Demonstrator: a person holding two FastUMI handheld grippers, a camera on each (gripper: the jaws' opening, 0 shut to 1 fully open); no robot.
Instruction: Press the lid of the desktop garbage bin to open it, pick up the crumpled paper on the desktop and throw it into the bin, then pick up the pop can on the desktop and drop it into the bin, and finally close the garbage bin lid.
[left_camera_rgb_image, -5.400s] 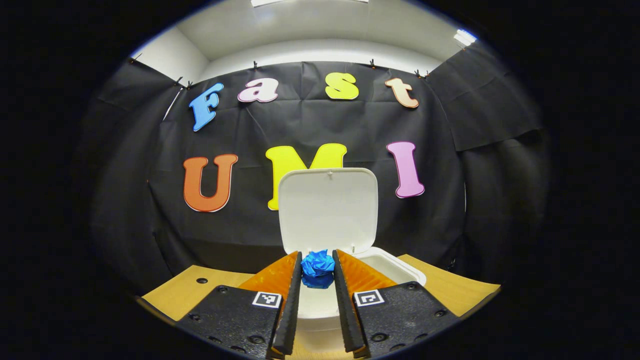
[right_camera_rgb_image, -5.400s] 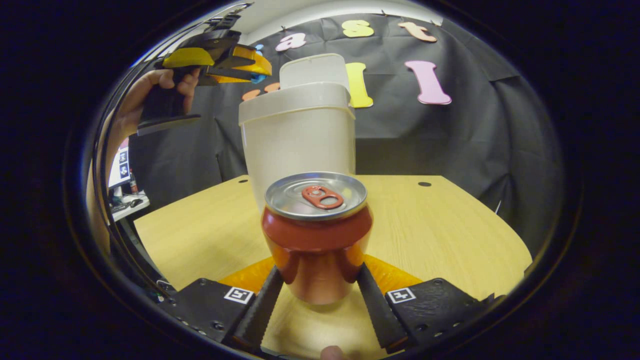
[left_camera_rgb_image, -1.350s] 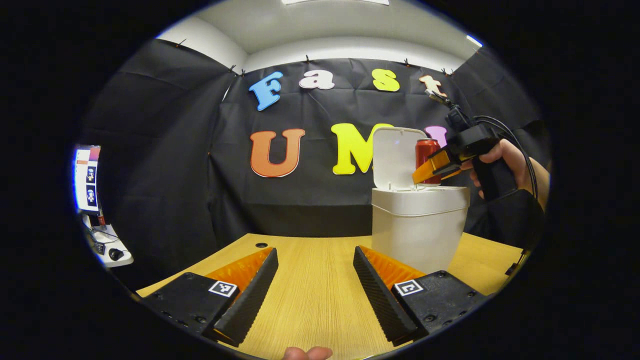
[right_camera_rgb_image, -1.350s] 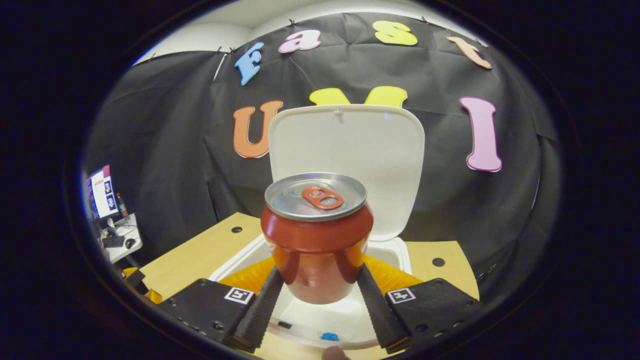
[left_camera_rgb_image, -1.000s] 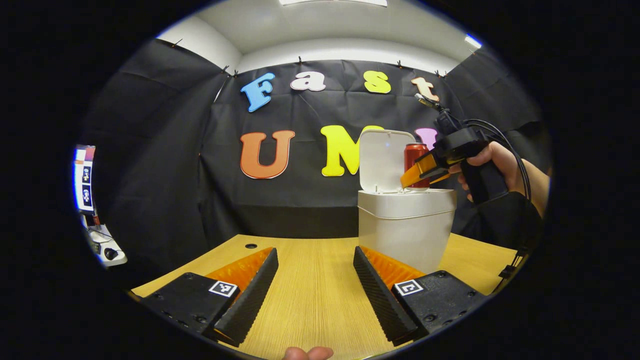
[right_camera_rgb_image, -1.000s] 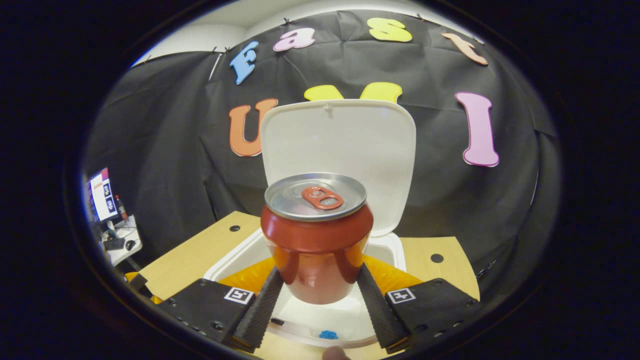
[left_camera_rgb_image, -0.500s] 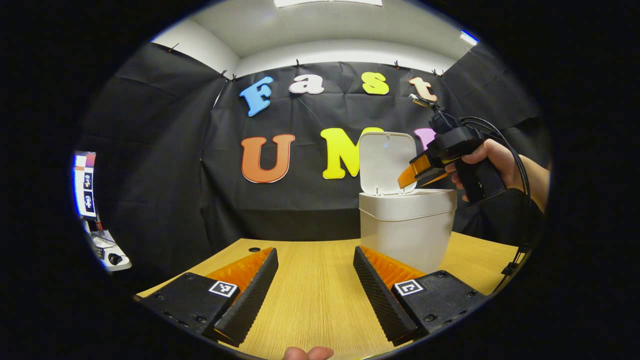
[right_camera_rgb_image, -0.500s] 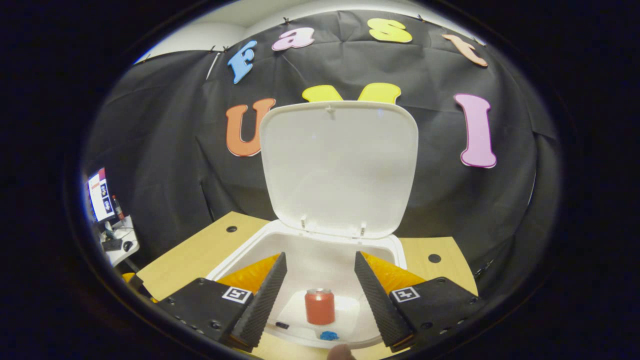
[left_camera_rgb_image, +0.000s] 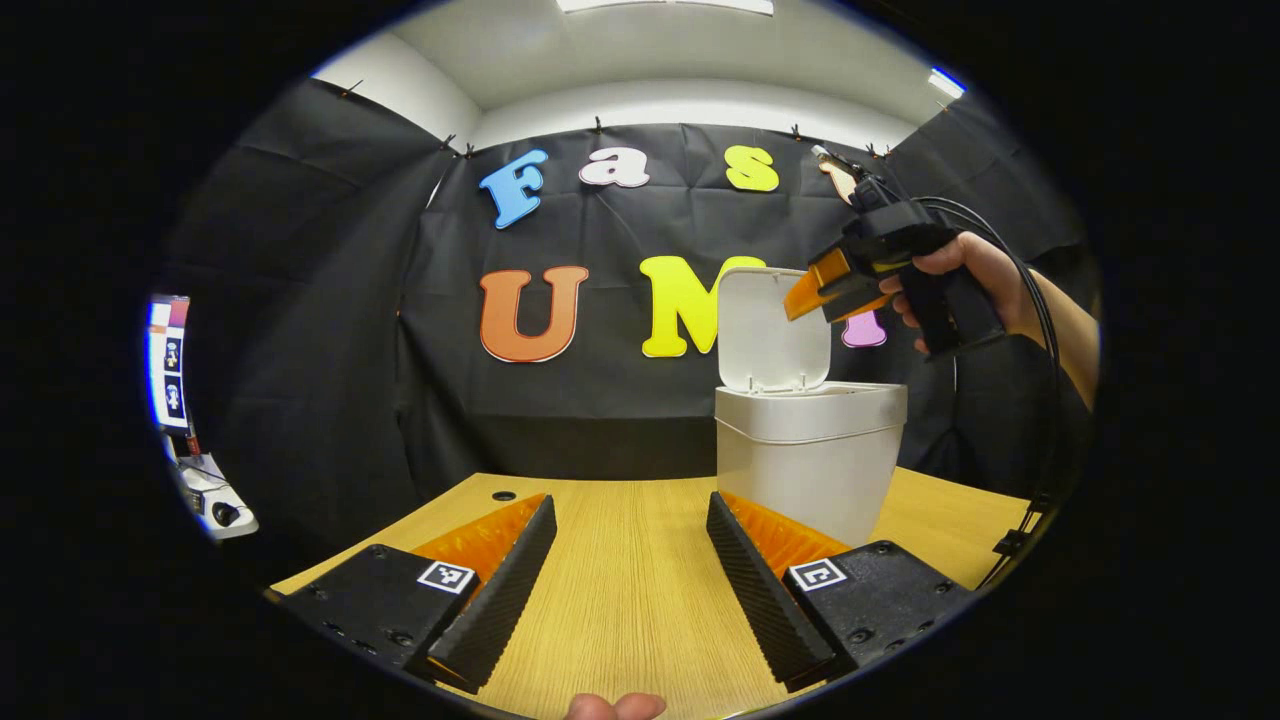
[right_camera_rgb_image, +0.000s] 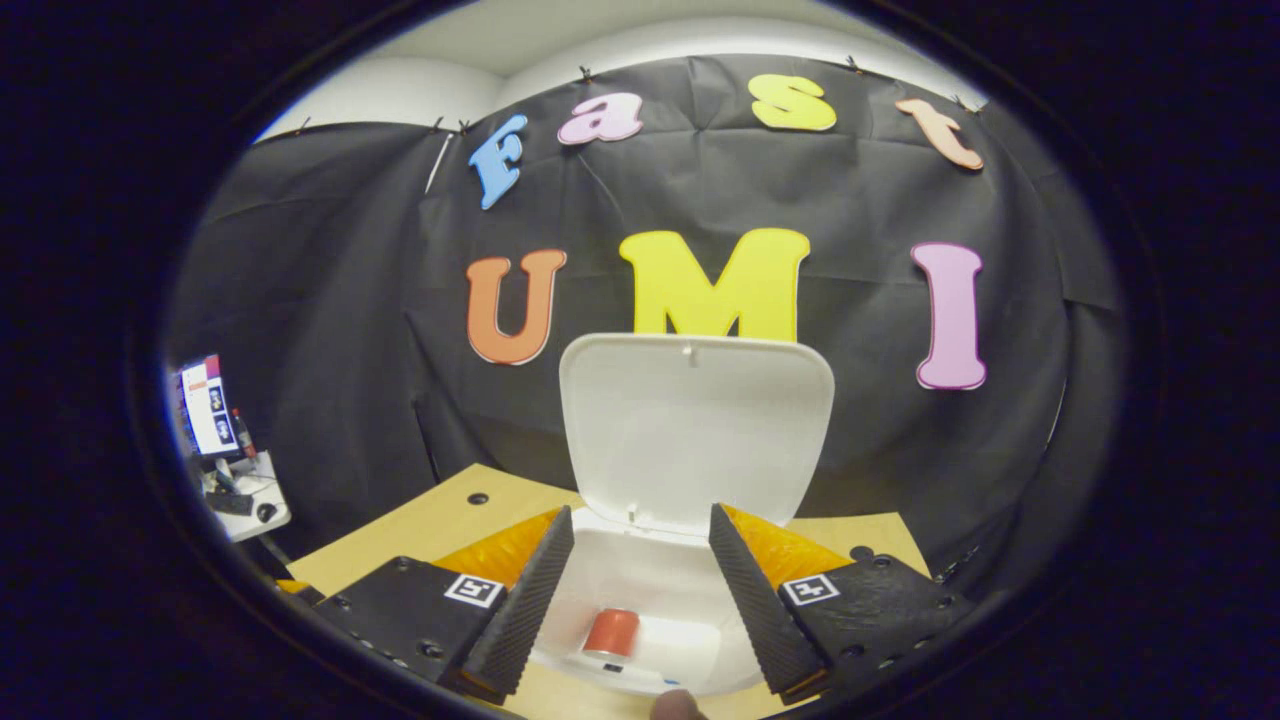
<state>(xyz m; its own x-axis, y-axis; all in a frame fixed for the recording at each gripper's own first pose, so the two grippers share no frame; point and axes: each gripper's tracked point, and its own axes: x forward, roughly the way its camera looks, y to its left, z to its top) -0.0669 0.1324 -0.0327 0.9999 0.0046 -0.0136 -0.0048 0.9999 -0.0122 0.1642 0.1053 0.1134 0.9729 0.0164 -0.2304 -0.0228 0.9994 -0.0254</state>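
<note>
Pop can (right_camera_rgb_image: 611, 632) lying inside the white desktop garbage bin (left_camera_rgb_image: 808, 455), right tool (right_camera_rgb_image: 638, 570) hovering empty with fingers apart above the upright lid (right_camera_rgb_image: 697, 430); closing is calling for a gentle forward press on the lid's top edge.

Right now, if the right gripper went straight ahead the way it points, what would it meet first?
Probably the upright lid of the bin: it stands centred beyond the right gripper, open above the can inside. Depth is unclear.

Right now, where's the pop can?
In the right gripper view the pop can lies inside the open bin, low between the right gripper fingers, below the raised lid.
</note>
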